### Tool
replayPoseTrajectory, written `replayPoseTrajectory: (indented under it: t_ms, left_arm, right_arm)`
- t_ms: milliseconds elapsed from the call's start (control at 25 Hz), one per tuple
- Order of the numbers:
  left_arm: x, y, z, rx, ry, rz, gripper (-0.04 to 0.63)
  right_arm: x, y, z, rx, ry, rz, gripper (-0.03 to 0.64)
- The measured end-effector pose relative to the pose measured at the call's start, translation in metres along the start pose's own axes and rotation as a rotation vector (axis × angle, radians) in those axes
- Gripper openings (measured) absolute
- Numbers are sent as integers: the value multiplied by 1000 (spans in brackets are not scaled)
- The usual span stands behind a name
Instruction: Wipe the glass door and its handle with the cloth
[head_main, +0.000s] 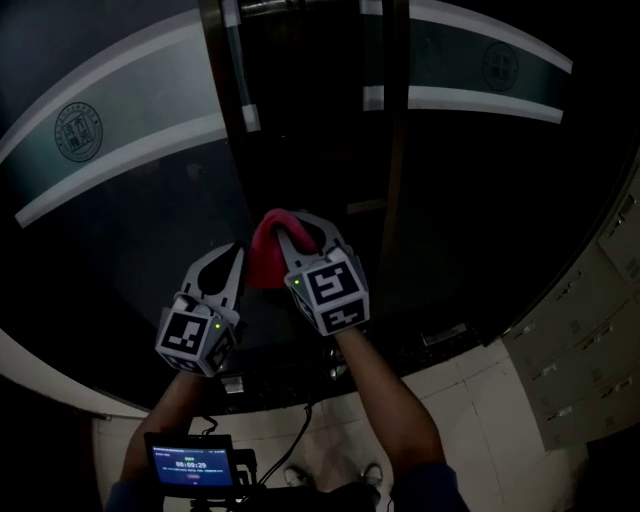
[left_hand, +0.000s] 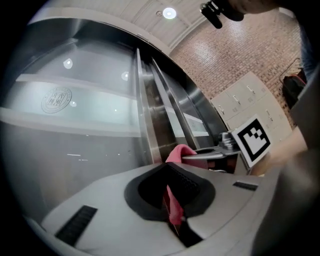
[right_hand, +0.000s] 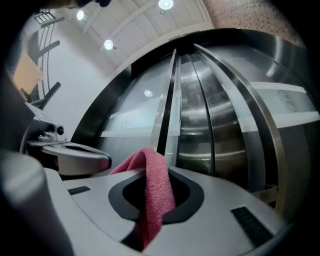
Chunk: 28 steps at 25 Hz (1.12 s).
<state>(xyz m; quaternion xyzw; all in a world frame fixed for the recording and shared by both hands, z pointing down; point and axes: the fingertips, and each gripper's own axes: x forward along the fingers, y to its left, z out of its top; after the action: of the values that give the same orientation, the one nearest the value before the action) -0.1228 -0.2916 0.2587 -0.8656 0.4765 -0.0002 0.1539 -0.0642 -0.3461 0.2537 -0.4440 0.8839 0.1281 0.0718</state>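
Note:
The dark glass door (head_main: 130, 230) fills the head view, crossed by a frosted band with a round emblem (head_main: 78, 130). Vertical metal posts (head_main: 392, 150) run down its middle; which one is the handle I cannot tell. A pink-red cloth (head_main: 265, 255) hangs between my two grippers, close to the glass. My right gripper (head_main: 293, 225) is shut on it; the cloth (right_hand: 155, 185) drapes out of its jaws. My left gripper (head_main: 236, 252) sits just left of it, jaws shut with a strip of the cloth (left_hand: 172, 205) pinched in the seam.
Grey lockers (head_main: 590, 330) stand at the right, beside the door. A small monitor (head_main: 190, 465) with a cable hangs at the person's waist. Pale floor tiles (head_main: 470, 390) run along the door's bottom rail. The metal door frame (left_hand: 145, 125) rises just ahead of the left gripper.

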Motion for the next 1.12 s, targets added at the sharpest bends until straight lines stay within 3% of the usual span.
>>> replayPoseTrajectory:
  t_ms: [120,560,840,1120]
  left_arm:
    - [-4,7,-31,-20,16,-30,9]
    - [-31,-2,-99,-40,77,-116,9]
    - [-46,-6,-131,-61,155,-132,9]
    - [-56,2,-151,-45,168,-130,9]
  right_arm:
    - [-20,16,-17,36,-17,-47,35]
    - [-49,60,-130,146,117,-180,35]
    - [-28,93,-176,179,182,-145,35]
    - [-11,114,-208,223,246,-106,35]
